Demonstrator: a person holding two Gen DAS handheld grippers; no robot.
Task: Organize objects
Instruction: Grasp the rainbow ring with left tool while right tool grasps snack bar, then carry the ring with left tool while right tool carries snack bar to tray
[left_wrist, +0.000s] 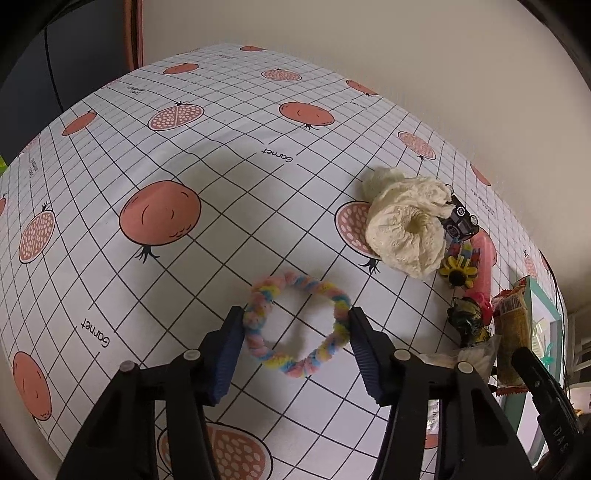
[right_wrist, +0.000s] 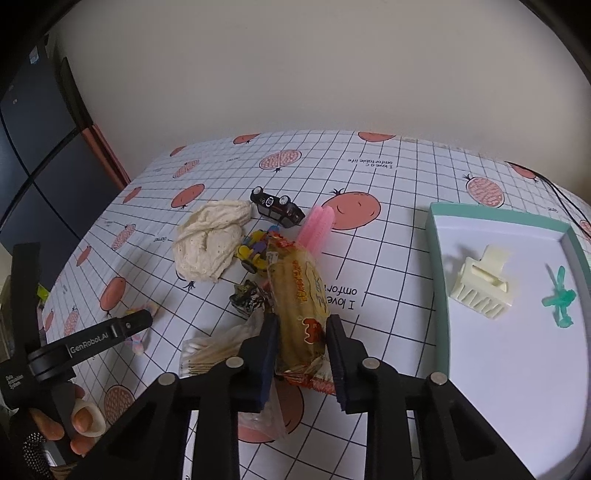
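Left gripper (left_wrist: 295, 325): we see jaws spread, pads touching both sides of the pastel pipe-cleaner ring (left_wrist: 297, 325) lying flat on the tablecloth (left_wrist: 207, 229).
Right gripper (right_wrist: 301, 332): jaws around the snack packet (right_wrist: 299, 306); we cannot tell if it is pinched.
Cotton swab bag (right_wrist: 214, 352): just left of the packet.
Farther: cream cloth (right_wrist: 210, 243), black toy car (right_wrist: 277, 208), pink comb (right_wrist: 317, 227).
Tray (right_wrist: 439, 266): right side, holds cream hair clip (right_wrist: 484, 286) and green figure (right_wrist: 559, 299).

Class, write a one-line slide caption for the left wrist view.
Left gripper open around a pastel twisted ring on the pomegranate-print tablecloth, clutter piled to its right.
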